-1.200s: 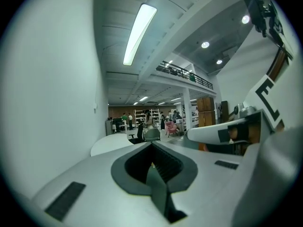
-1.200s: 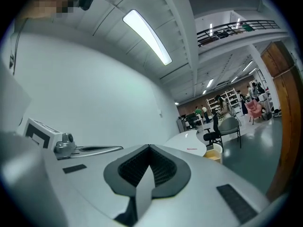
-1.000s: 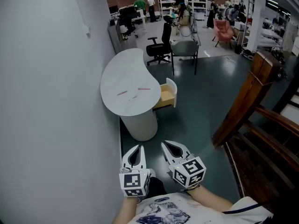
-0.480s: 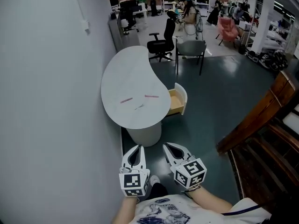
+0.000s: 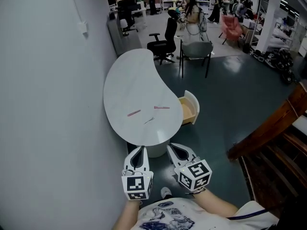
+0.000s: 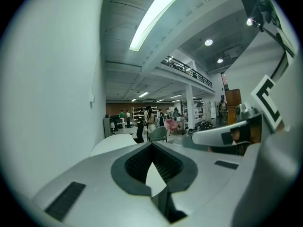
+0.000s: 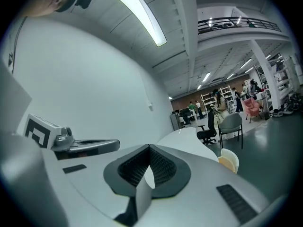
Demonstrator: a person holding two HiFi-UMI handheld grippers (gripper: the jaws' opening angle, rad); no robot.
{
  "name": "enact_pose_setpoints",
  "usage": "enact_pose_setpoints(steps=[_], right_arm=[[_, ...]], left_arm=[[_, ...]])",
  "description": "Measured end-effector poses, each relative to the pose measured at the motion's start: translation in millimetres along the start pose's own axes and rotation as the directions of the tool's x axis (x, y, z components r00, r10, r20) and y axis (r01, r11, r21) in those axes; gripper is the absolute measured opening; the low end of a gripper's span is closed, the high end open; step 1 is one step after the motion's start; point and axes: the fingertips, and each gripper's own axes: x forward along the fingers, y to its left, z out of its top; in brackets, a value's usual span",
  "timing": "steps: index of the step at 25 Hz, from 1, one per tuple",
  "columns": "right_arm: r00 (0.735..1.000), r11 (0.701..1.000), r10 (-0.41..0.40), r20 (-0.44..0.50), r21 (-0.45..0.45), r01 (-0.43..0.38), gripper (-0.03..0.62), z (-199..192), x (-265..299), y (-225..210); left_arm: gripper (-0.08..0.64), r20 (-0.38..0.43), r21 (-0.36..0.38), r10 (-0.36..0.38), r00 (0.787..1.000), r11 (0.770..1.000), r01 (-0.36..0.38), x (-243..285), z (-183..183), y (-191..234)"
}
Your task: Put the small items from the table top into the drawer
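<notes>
Task not yet begun. The white kidney-shaped worktop (image 5: 129, 78) carries three small items, all apart from one another: a pink stick (image 5: 134, 113), a second pink stick (image 5: 161, 107) nearer the drawer side, and a thin pale item (image 5: 149, 120) between them. The drawer (image 5: 191, 110) stands pulled open at the worktop's right edge, and no contents are discernible in it. The left gripper (image 5: 140, 150) and right gripper (image 5: 175, 149) hover short of the near edge, fingers (image 6: 85, 183) clenched on nothing. Every transfer remains.
</notes>
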Motion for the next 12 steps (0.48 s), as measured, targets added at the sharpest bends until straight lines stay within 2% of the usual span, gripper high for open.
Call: enact_pose_setpoints(steps=[12], right_arm=[[0.999,0.999,-0.039,-0.036,0.013,0.04,0.021,2,51,-13]], left_arm=[[0.034,-0.008,-0.047,-0.008,1.0,0.999,0.008,39,-6,46]])
